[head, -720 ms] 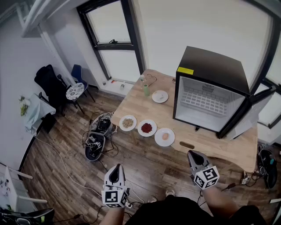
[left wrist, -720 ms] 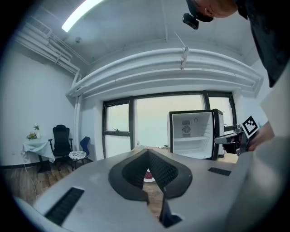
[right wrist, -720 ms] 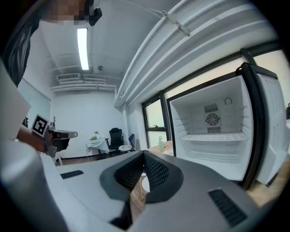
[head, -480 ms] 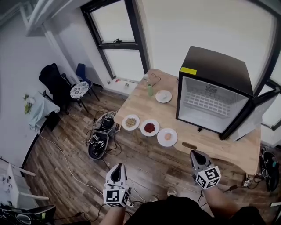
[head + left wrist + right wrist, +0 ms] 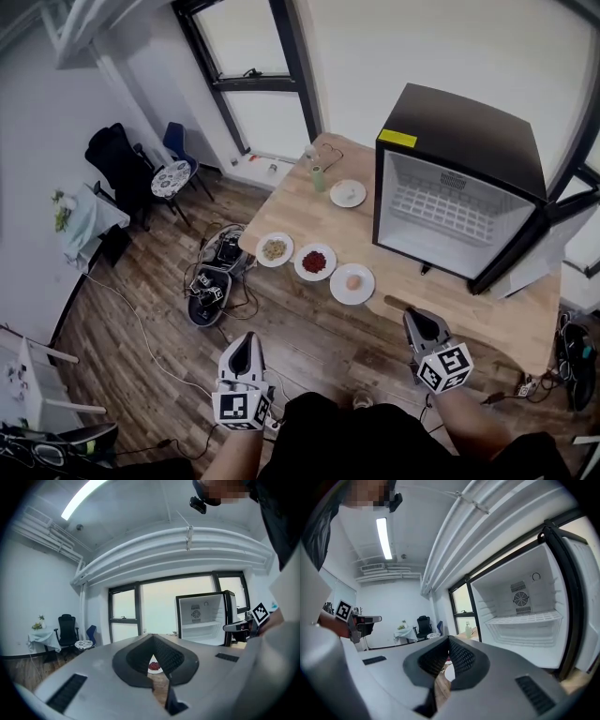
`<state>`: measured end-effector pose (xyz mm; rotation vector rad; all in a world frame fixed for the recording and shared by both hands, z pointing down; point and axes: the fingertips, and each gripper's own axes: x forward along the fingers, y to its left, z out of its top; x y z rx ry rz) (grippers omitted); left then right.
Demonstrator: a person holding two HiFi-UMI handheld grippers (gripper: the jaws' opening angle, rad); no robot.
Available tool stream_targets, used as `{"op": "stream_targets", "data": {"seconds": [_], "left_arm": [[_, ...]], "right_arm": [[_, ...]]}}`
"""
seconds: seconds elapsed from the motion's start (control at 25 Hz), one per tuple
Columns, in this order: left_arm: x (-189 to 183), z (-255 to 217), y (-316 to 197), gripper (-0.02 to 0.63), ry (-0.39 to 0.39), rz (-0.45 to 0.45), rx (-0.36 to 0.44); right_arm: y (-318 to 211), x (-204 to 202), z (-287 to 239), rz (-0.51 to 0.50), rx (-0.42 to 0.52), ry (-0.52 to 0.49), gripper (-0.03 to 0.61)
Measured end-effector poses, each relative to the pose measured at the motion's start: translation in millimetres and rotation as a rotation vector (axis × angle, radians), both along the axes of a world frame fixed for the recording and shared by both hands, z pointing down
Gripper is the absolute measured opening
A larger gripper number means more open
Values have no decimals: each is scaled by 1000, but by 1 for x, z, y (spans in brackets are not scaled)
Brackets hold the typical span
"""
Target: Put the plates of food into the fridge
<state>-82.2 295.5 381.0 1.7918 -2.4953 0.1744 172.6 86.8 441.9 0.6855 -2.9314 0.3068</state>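
Three white plates stand in a row near the wooden table's (image 5: 469,309) front edge: one with beige food (image 5: 274,249), one with red food (image 5: 315,262), one with a small pale-orange item (image 5: 352,283). A fourth plate (image 5: 348,193) lies farther back. To the right, the black fridge (image 5: 450,202) stands open with bare white shelves. My left gripper (image 5: 248,347) is over the floor, short of the table, shut and empty. In its own view, the red-food plate (image 5: 153,666) shows past the jaws. My right gripper (image 5: 419,325) is at the table's front edge, shut and empty, facing the fridge (image 5: 525,620).
A green bottle (image 5: 319,178) stands at the table's far corner. Cables and gear (image 5: 211,286) lie on the wooden floor to the left of the table. Farther left are a black chair (image 5: 117,169) and a small side table (image 5: 172,178). The fridge door (image 5: 553,248) swings out to the right.
The head view has shifted a little, so the table and fridge sit slightly differently in the frame. Both grippers stay low in front of the person, shut.
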Motion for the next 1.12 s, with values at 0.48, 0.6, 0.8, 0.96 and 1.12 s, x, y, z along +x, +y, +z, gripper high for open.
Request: {"op": "stream_targets", "data": {"seconds": [0.48,0.6,0.8,0.96,1.12], "left_arm": [[-17,3,-80,5,-17,140,-4],[-29,4,-104,5,-22,208,3],[-66,2,-141,5,-12,310,11],[-103,9,-182,5,8,410,14],[-109,16,-216,5,14,510,13]], "right_arm": [[-37,6,15,108,-37,-2,21],[-48,5,23,179,-46,5,21],[-52,-20,18,269,-62,5,21],[-59,-54,16,314,-66,-29,21],[-58,-64,20,348,-68,-59,21]]}}
